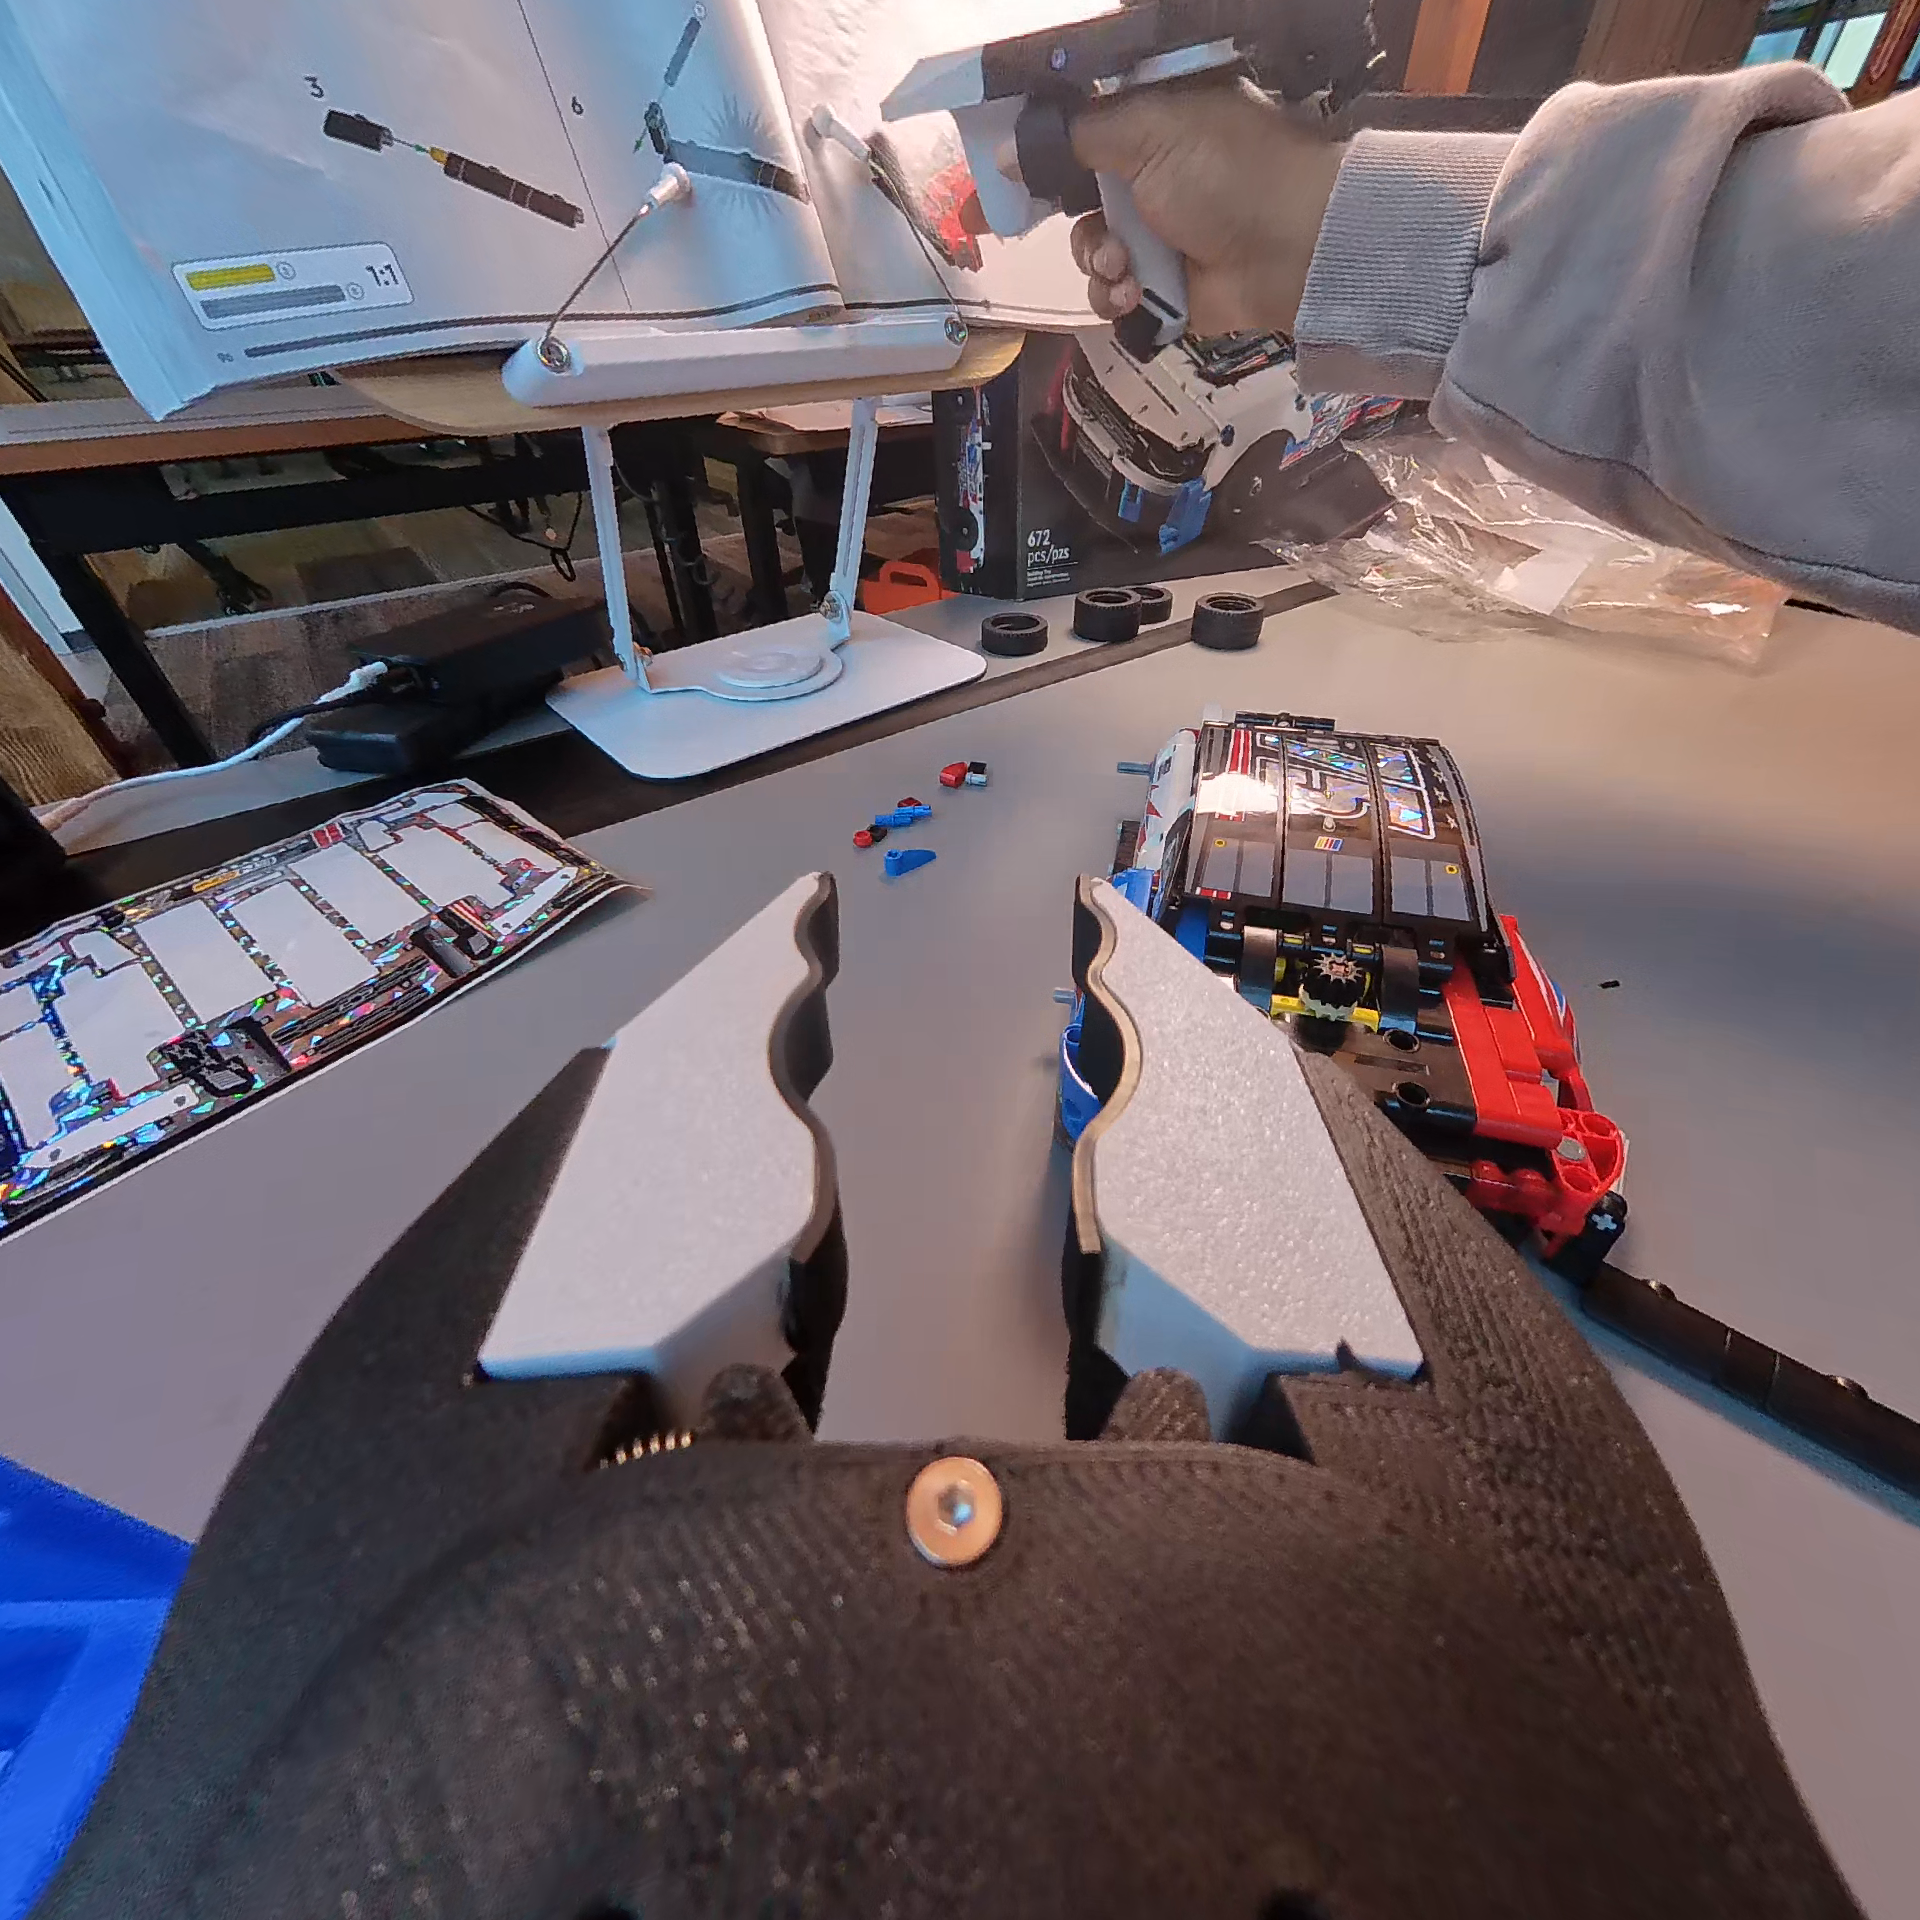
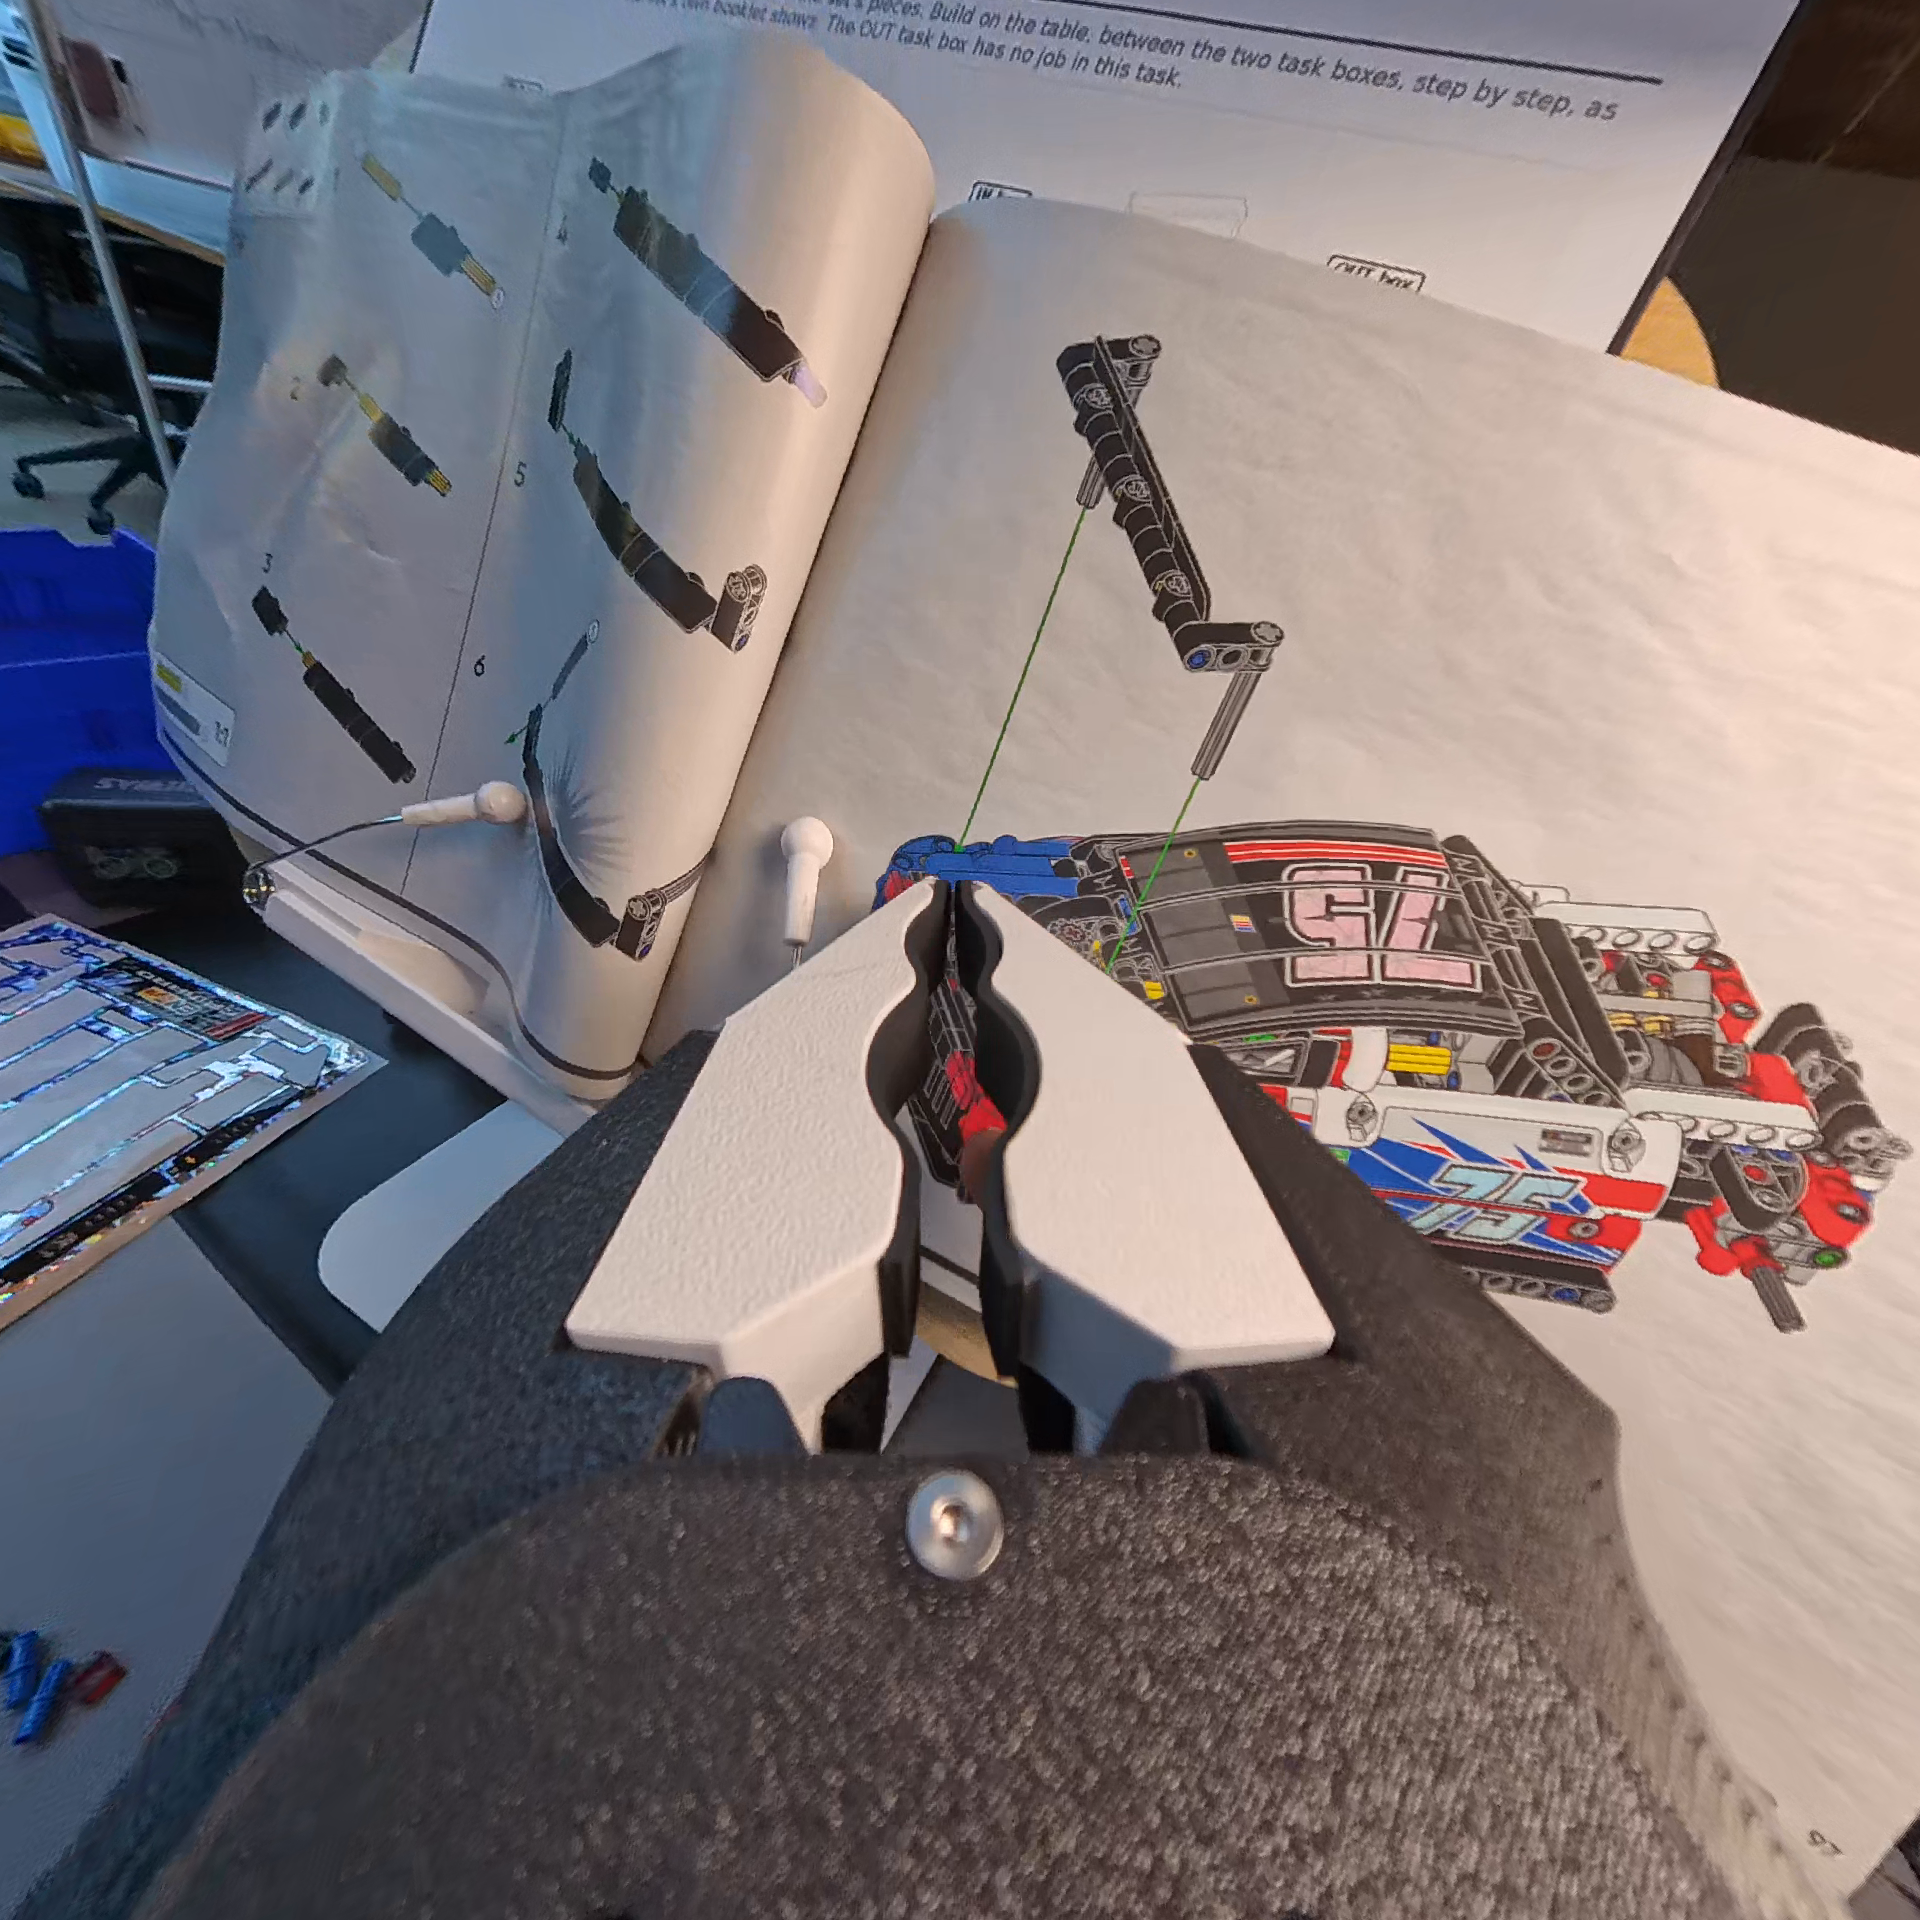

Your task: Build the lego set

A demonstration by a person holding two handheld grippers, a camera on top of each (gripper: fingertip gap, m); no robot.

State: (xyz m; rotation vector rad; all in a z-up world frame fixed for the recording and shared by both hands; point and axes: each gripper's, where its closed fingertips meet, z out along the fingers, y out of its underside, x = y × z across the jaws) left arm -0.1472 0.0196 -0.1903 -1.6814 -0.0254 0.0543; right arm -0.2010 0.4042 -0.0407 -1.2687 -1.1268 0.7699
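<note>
Writing marks booklet (image 1: 416,156), box (image 1: 997,488) and lego car (image 1: 1330,821) — none copied here.

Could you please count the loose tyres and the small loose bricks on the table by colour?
Black tyres: 4
Blue bricks: 2, perhaps more; too small to be sure
Red bricks: 3, roughly
Total: about 9

A grey table (image 1: 1039,1351) is seen bearing a partly built lego car (image 1: 1340,935), loose small bricks (image 1: 904,821), four black tyres (image 1: 1107,613), a sticker sheet (image 1: 260,966), a white book stand (image 1: 769,686) and a crumpled plastic bag (image 1: 1538,561).
</note>
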